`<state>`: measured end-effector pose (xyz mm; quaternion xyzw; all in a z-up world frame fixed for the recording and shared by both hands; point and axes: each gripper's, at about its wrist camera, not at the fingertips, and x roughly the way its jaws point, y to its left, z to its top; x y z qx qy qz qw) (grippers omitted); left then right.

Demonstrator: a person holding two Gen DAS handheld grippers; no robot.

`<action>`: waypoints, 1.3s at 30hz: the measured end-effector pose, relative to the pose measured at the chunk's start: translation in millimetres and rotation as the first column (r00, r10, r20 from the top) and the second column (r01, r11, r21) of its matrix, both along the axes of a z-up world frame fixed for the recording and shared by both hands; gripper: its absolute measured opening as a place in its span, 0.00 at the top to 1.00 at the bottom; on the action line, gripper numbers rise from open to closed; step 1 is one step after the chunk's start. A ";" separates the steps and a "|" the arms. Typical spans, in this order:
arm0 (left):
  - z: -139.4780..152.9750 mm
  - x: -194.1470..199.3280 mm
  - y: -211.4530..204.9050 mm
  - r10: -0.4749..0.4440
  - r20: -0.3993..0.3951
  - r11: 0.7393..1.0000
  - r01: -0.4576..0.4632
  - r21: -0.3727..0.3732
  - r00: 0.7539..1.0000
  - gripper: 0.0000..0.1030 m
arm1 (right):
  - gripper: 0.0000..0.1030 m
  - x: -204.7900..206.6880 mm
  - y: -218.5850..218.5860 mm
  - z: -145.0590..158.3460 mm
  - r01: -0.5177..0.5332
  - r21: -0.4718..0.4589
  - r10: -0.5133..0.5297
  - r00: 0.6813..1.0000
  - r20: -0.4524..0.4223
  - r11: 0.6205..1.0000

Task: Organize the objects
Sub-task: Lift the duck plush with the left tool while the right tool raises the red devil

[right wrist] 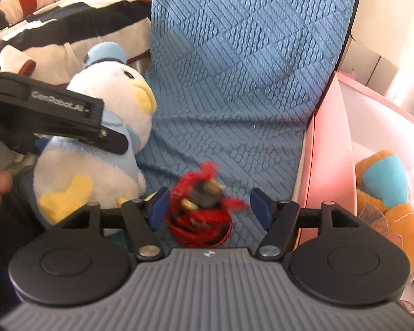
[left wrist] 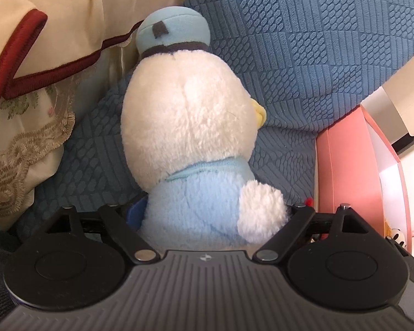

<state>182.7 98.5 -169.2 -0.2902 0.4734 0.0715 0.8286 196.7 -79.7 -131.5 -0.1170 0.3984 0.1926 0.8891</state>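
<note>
A plush duck point(left wrist: 187, 127) in a light blue hat and shirt sits on the blue quilted cushion point(left wrist: 303, 41). My left gripper point(left wrist: 209, 215) stands wide around its body, jaws at its sides, fingertips mostly hidden by the plush. The duck also shows in the right wrist view point(right wrist: 105, 127), with the left gripper's body point(right wrist: 49, 113) against its back. My right gripper point(right wrist: 209, 207) is open around a small red tasselled trinket point(right wrist: 201, 209) with gold pieces, which lies on the cushion between the blue pads point(right wrist: 259, 207).
A pink storage box point(right wrist: 331, 149) stands at the right against the cushion, with an orange and teal plush point(right wrist: 386, 193) inside; the box also shows in the left wrist view point(left wrist: 345, 171). Cream embroidered pillows point(left wrist: 27, 104) and a striped blanket point(right wrist: 69, 22) lie at the left.
</note>
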 end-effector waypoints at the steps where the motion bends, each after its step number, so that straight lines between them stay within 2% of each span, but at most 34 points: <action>1: -0.4 2.0 0.4 0.002 -0.004 1.000 -0.002 0.001 1.000 0.15 | 0.30 0.5 0.2 -0.8 0.005 0.005 -0.005 1.000 -0.005 1.000; 10: -7.1 9.1 8.9 0.056 -0.039 0.998 -0.056 -0.018 0.998 0.15 | 0.30 13.0 2.2 -20.4 0.042 0.045 -0.038 0.995 -0.088 0.998; 15: -5.4 12.0 4.6 0.037 -0.040 0.999 -0.037 -0.011 0.999 0.15 | 0.30 17.2 9.0 -27.7 0.035 0.021 -0.033 0.995 -0.097 0.999; 21: -8.5 13.4 0.5 0.029 -0.050 1.000 -0.029 -0.001 0.998 0.15 | 0.34 20.7 4.6 -35.1 0.051 0.041 -0.045 0.990 -0.132 0.998; 24: -10.4 13.8 -0.8 0.025 -0.060 1.000 -0.025 0.001 0.998 0.15 | 0.36 21.2 5.7 -37.6 0.043 0.031 -0.038 0.991 -0.131 0.999; 25: -10.2 13.6 -0.9 0.023 -0.062 1.000 -0.023 0.000 0.998 0.15 | 0.42 20.7 5.6 -37.5 0.039 0.034 -0.035 0.991 -0.126 0.999; 29: -9.0 13.4 1.2 0.018 -0.052 0.999 -0.020 -0.029 0.998 0.15 | 0.40 19.0 5.8 -36.9 0.033 0.021 -0.030 0.993 -0.114 0.999; 39: -13.5 21.9 -5.1 0.004 -0.069 1.000 -0.004 0.001 0.998 0.15 | 0.40 19.5 -1.2 -35.9 0.073 0.024 -0.071 0.993 -0.099 0.997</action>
